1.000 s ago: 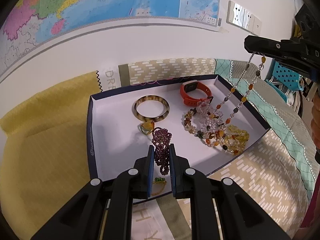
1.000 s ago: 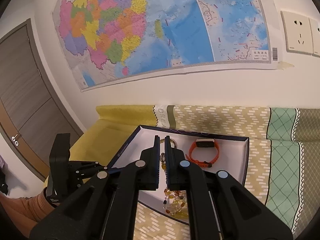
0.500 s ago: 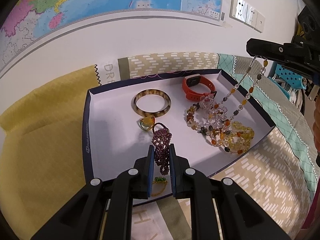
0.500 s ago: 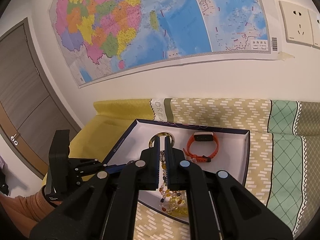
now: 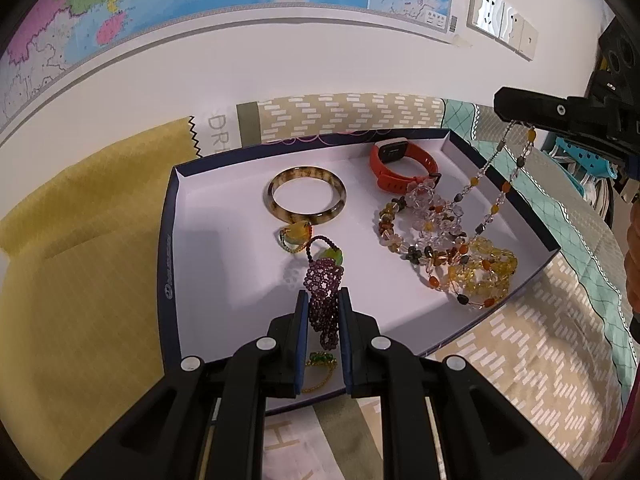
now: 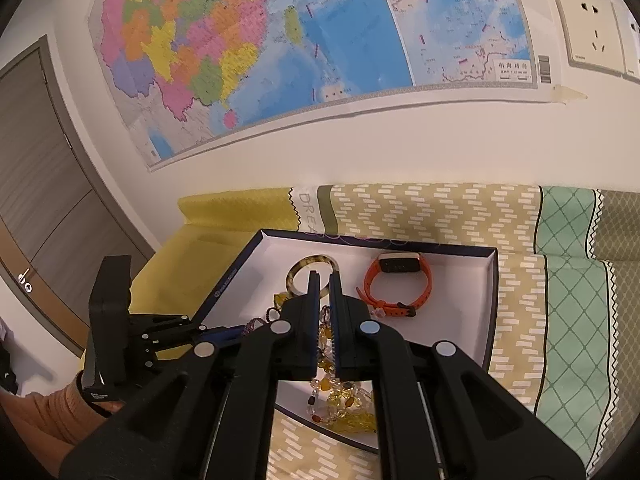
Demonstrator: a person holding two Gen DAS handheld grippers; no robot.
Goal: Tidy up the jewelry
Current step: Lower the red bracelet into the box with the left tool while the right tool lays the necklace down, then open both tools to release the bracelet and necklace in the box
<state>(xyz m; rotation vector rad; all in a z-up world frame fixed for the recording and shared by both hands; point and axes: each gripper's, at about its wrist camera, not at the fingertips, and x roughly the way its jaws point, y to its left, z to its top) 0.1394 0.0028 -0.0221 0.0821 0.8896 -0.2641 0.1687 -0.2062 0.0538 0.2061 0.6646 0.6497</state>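
Purple beaded bracelet (image 5: 323, 300) is pinched in the left gripper (image 5: 323, 314) over the white tray's (image 5: 224, 272) 6 o'clock edge; right gripper (image 6: 325, 316) clamps the amber bead necklace (image 5: 486, 200) at 3 o'clock. Lift each slowly so the strands don't snag.

Both grippers are matte black plastic: the left gripper (image 5: 323, 312) has blue pads lining its flat fingers (image 5: 301, 320) and round silver screws on its angled arms. The right gripper (image 6: 324, 300) matches. An orange sleeve (image 6: 48, 412) covers the left wrist.
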